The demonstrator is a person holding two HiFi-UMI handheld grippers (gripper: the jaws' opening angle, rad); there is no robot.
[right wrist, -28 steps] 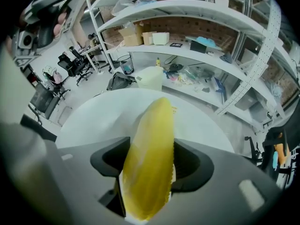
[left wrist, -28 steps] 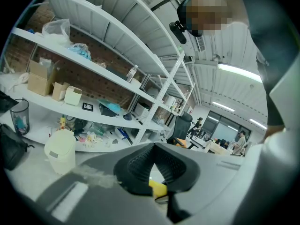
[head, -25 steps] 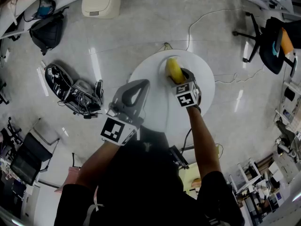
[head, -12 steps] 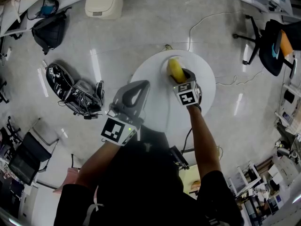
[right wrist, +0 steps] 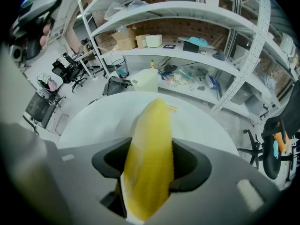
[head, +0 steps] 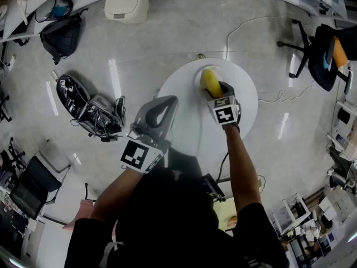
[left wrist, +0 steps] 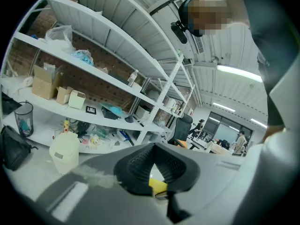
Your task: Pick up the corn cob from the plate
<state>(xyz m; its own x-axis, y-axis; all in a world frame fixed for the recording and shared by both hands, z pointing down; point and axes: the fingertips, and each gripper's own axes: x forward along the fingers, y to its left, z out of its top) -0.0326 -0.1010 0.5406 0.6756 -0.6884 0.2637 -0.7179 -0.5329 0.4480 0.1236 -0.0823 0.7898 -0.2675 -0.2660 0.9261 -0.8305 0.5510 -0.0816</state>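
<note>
At the round white worktop (head: pixel 184 94), my right gripper (right wrist: pixel 149 154) points steeply down, its jaws clenched on the corn cob (head: pixel 209 81). In the right gripper view the dark pads press against both flanks of the yellow cob. The cob runs lengthwise out between the jaws, with its tapered end over the far half of the worktop. From the head view, the cob sits toward the worktop's far edge, just beyond the marker cube (head: pixel 224 115) on that gripper. I cannot make out the plate against the white surface, nor tell whether the cob is clear of it.

My left gripper (head: pixel 169 100) hangs over the worktop's near left edge, well apart from the cob. Its jaws are drawn together at the tips and grasp nothing. The left gripper view looks out almost level across the room.

Around the worktop lies a pale glossy floor (head: pixel 167 32). On it sit a black backpack (head: pixel 60 38), a cream waste bin (head: pixel 126 1), a tangle of black gear (head: pixel 89 109) and an office chair (head: pixel 328 52). White shelving (right wrist: pixel 187 8) loaded with boxes lines the brick wall behind.
</note>
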